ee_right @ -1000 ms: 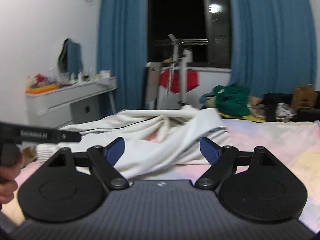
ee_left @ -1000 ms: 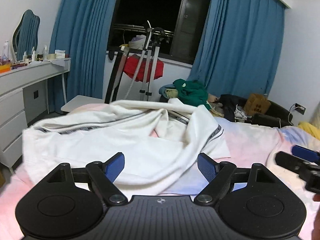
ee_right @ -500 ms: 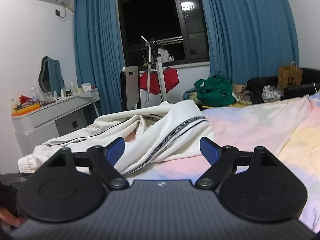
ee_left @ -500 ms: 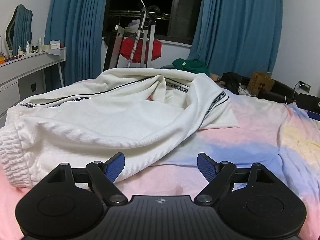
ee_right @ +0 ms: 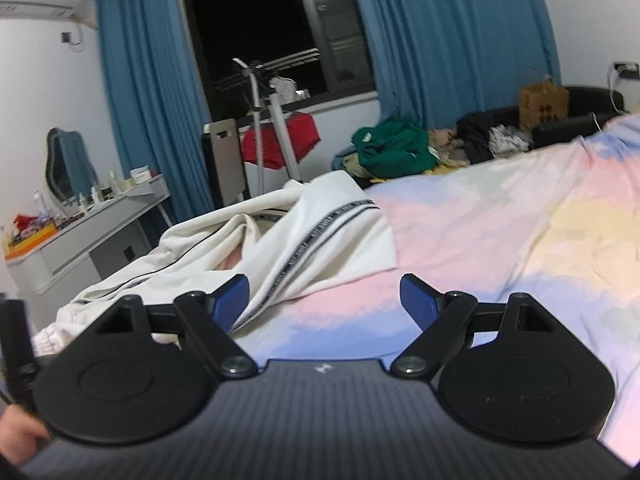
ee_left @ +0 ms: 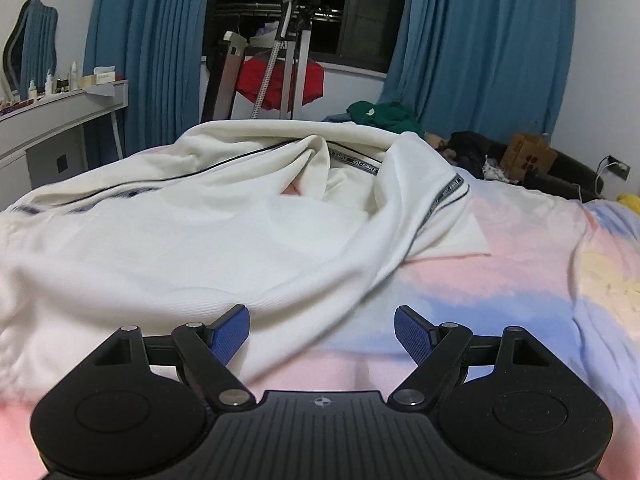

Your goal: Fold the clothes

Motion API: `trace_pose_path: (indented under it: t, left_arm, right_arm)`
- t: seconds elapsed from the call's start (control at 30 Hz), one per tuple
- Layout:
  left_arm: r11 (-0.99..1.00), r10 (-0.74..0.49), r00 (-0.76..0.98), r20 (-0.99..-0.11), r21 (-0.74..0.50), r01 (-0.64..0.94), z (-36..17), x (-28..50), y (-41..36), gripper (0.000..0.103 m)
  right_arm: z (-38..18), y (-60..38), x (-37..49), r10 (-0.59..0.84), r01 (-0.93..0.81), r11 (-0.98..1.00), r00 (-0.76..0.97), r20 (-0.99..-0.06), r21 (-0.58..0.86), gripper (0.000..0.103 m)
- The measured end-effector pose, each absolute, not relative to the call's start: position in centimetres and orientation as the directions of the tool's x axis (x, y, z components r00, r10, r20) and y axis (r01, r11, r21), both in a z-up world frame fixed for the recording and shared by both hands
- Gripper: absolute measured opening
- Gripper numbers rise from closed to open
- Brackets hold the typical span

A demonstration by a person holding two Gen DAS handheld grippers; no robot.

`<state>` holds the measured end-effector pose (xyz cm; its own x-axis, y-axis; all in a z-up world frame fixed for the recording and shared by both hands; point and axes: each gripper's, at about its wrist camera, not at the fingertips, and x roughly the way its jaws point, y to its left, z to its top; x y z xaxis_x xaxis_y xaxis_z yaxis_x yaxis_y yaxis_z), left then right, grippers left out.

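A rumpled white garment (ee_left: 192, 240) with dark striped trim lies across the pastel bed sheet (ee_left: 520, 248). My left gripper (ee_left: 322, 330) is open and empty, low over the garment's near edge, its left pad above the cloth. In the right wrist view the same garment (ee_right: 320, 248) lies ahead and to the left. My right gripper (ee_right: 324, 300) is open and empty, low over the sheet (ee_right: 500, 232), its left pad at the garment's trim edge. The left gripper's body (ee_right: 16, 344) shows at the far left.
A grey dressing table (ee_left: 52, 124) with bottles stands to the left. A garment steamer and red cloth (ee_left: 280, 80) stand by the window between blue curtains. A pile of green and dark clothes (ee_right: 392, 152) and a cardboard box (ee_right: 544, 102) lie beyond the bed.
Both grippers dropped lower and moved closer to the white garment. The right gripper swung to the right and tilted. Both stayed open.
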<state>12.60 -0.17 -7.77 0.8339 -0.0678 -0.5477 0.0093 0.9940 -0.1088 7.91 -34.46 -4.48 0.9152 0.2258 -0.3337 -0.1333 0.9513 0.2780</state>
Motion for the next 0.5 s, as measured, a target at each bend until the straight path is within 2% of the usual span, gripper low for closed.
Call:
trace_pose_path:
  t: [0.13,0.43,0.5]
  left_arm:
    - [0.996,-0.054,0.842,-0.537,-0.094,0.004,-6.8,18.1,-1.5,0.081]
    - [0.977,-0.145,0.824,-0.548,-0.212,0.03,-5.9,33.7,-6.0,0.081]
    - [0.982,-0.142,0.816,-0.561,-0.187,0.042,-6.4,36.1,-7.2,0.081]
  right_arm:
    - [-5.1,-35.7,8.5,0.221,-0.098,0.937,0.91,-0.351,0.337,0.084]
    - [-7.9,-38.2,12.4,0.223,-0.019,0.889,0.891,-0.395,0.458,0.084]
    - [-9.0,-38.7,13.6,0.22,0.007,0.879,0.881,-0.419,0.477,0.084]
